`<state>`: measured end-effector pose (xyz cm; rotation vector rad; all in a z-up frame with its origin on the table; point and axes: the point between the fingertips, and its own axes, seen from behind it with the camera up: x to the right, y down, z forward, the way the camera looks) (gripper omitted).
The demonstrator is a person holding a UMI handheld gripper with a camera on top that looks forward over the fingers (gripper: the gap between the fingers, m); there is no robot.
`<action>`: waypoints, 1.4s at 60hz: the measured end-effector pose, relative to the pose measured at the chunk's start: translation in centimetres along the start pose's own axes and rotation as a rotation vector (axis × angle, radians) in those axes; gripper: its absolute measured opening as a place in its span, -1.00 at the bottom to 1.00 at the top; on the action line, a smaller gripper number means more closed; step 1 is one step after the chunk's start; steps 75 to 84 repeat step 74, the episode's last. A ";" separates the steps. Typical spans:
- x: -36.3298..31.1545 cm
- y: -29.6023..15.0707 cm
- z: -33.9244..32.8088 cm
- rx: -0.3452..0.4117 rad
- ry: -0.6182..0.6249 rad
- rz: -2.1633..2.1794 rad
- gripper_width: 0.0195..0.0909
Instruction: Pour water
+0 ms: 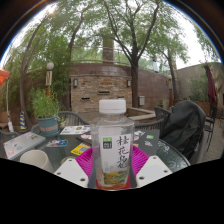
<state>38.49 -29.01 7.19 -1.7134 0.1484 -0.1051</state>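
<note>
Bottle (113, 142), white-capped, green-labelled, upright, clamped between pink pads of hand-held gripper (113, 168) at label height for control when tipping; above table (170, 152), white cup (36, 158) nearby as likely receiver.

The scene is seen from a single wide-angle camera carried on the gripper (112, 170), aimed forward along its two fingers and held roughly level, just above a tabletop (160, 150). A bottle (112, 142) is framed very close, between the fingers. Trees (130, 30) and a brick wall (105, 85) are taken in far beyond; no second view is supplied.
</note>
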 end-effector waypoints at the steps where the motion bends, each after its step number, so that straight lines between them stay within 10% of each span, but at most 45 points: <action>1: 0.5 -0.1 -0.7 0.002 -0.002 0.012 -0.19; 13: 0.7 -0.8 -1.6 -0.014 -0.011 -0.016 -0.15; 30: 2.3 0.5 -3.6 -0.094 0.022 -0.009 0.84; 84: -0.6 -2.7 -30.9 -0.130 -0.063 -0.023 0.81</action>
